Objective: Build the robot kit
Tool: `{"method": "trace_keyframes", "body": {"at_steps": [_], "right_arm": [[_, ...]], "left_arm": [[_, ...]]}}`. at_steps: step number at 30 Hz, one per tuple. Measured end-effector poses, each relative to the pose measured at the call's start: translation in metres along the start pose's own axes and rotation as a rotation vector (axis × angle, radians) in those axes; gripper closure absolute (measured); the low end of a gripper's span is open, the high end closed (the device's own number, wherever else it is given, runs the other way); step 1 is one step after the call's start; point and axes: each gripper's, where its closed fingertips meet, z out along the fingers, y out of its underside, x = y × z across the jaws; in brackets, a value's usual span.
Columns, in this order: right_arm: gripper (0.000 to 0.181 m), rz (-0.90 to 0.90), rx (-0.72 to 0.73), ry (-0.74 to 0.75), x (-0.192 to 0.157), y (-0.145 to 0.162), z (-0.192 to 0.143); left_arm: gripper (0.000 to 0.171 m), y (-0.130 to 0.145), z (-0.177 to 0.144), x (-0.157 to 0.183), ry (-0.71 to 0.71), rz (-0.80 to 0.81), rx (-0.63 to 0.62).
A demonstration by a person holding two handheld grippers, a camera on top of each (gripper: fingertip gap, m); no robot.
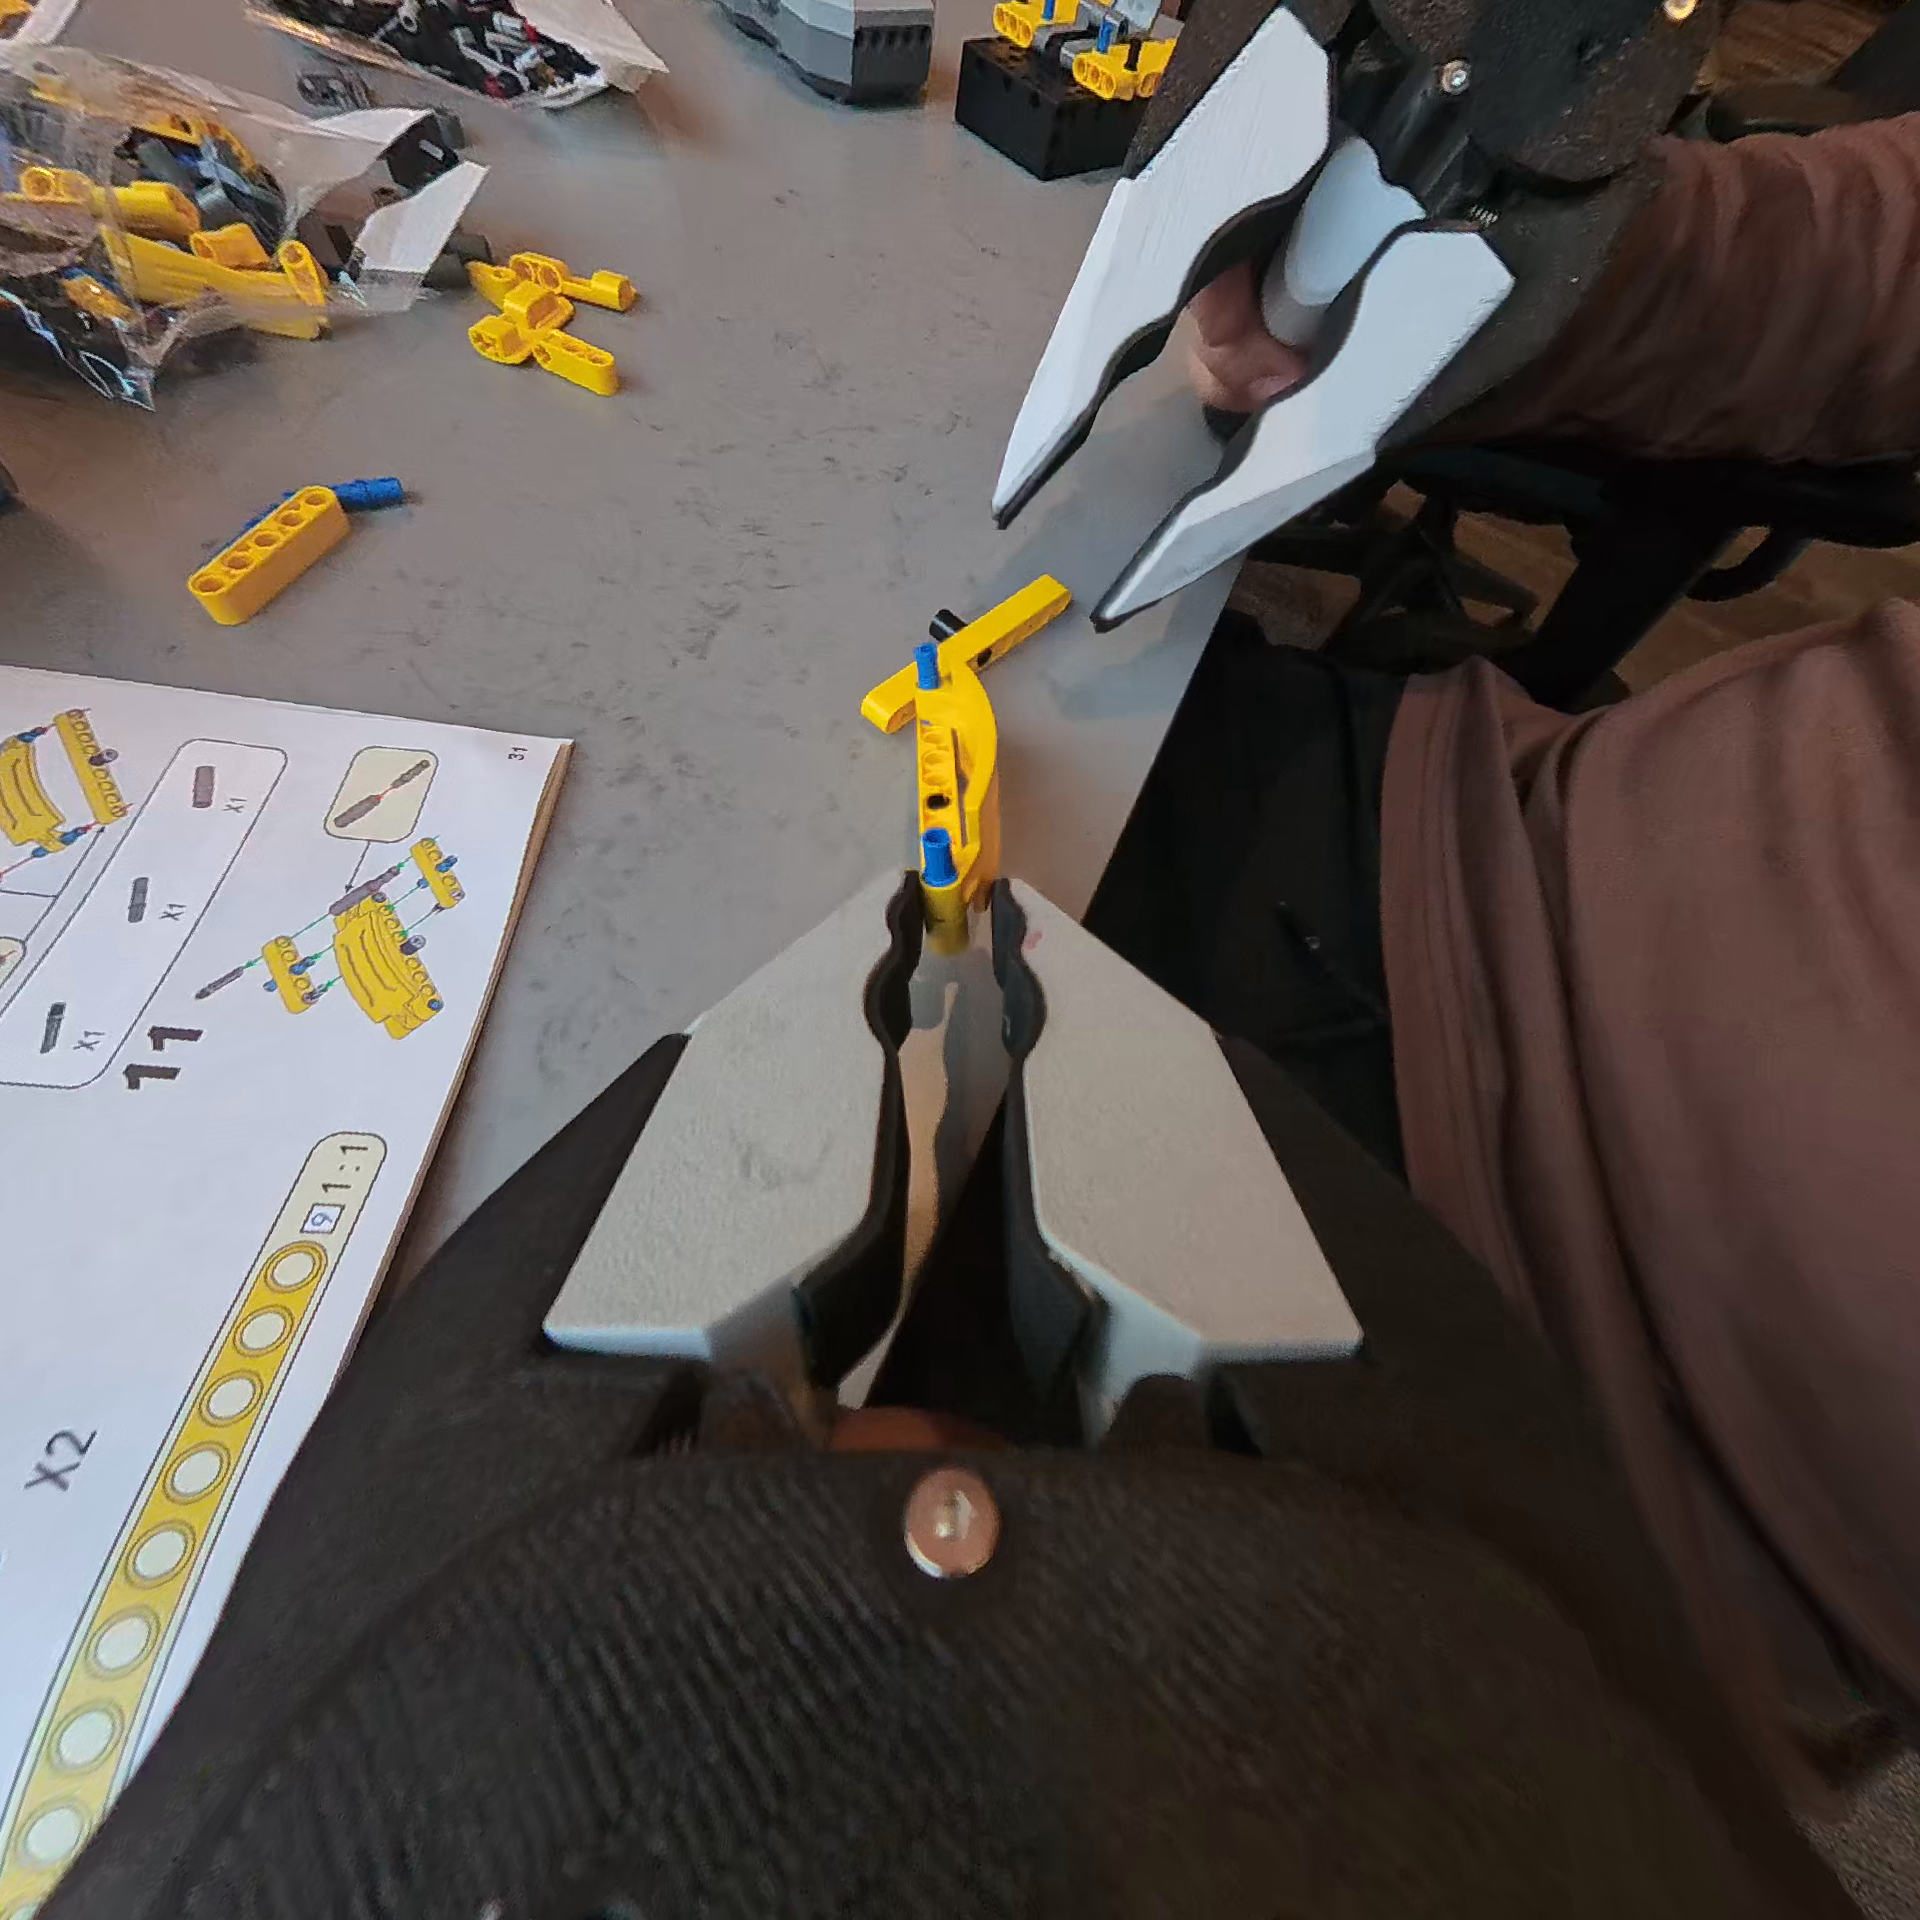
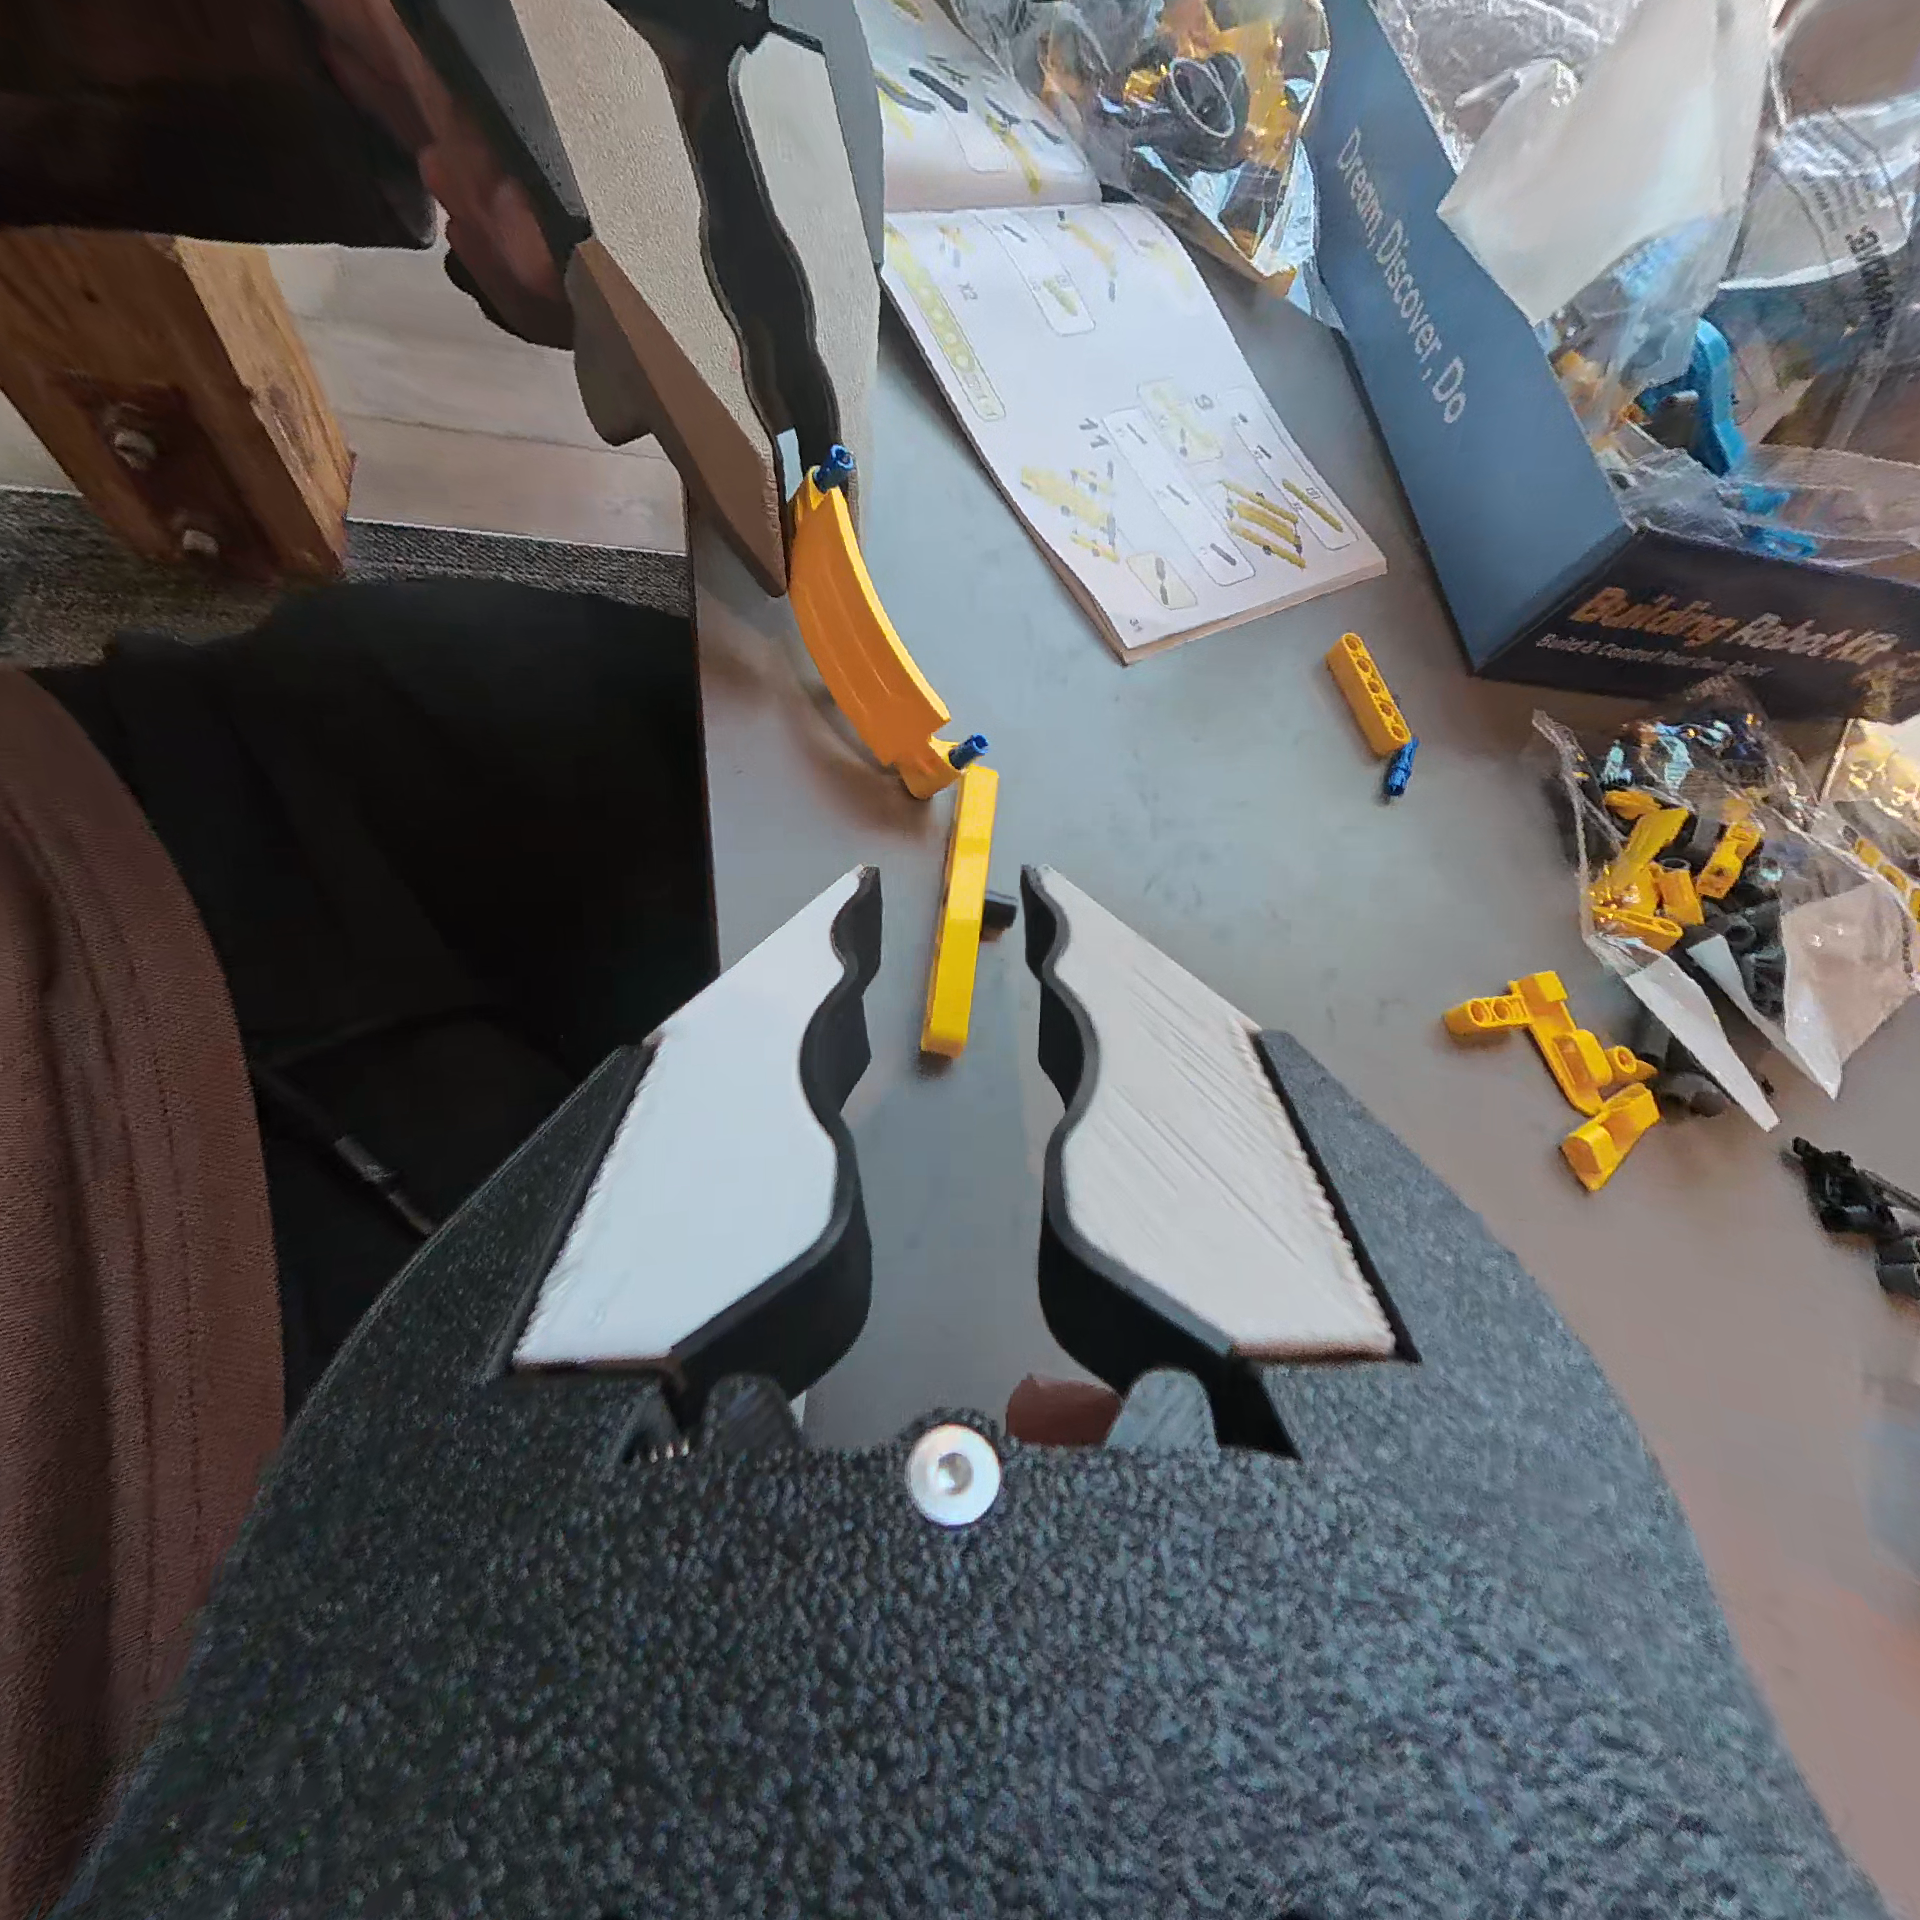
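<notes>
My left gripper (image 1: 951,894) is shut on one end of a curved yellow panel piece (image 1: 956,779) with blue pins; its far end rests on the grey table (image 1: 675,540). It also shows in the right wrist view (image 2: 868,634), held by the left gripper (image 2: 784,468). A straight yellow beam (image 2: 961,914) with a black pin lies on the table beside the panel's far end (image 1: 1023,618). My right gripper (image 2: 951,883) is open and empty, its jaws either side of this beam and just above it. It also shows in the left wrist view (image 1: 1049,566).
An open instruction booklet (image 1: 260,935) lies to the left. A short yellow beam with a blue pin (image 1: 270,556), yellow connectors (image 1: 545,317), parts bags (image 1: 145,229) and a dark blue box (image 2: 1507,468) stand farther out. The table edge (image 1: 1153,769) and a person's lap are at right.
</notes>
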Motion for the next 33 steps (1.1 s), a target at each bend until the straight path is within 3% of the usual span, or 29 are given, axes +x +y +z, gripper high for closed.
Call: {"method": "trace_keyframes", "body": {"at_steps": [11, 16, 18, 23, 33], "right_arm": [[0.148, -0.144, 0.028, -0.148, -0.013, -0.028, 0.039], [0.175, -0.221, 0.003, -0.245, -0.023, -0.032, 0.039], [0.178, -0.226, -0.036, -0.253, -0.024, -0.029, 0.036], [0.178, -0.152, -0.189, -0.254, -0.021, -0.025, 0.027], [0.178, 0.053, -0.273, -0.286, -0.021, -0.018, 0.027]], "left_arm": [[0.161, 0.003, -0.007, 0.000, 0.014, -0.009, 0.004], [0.161, 0.004, -0.007, 0.001, 0.013, 0.021, -0.003], [0.142, 0.004, -0.007, 0.001, 0.001, 0.038, -0.012], [0.123, 0.009, -0.007, -0.004, -0.050, 0.053, -0.070], [0.121, 0.010, -0.005, -0.003, -0.059, 0.077, -0.085]]}}
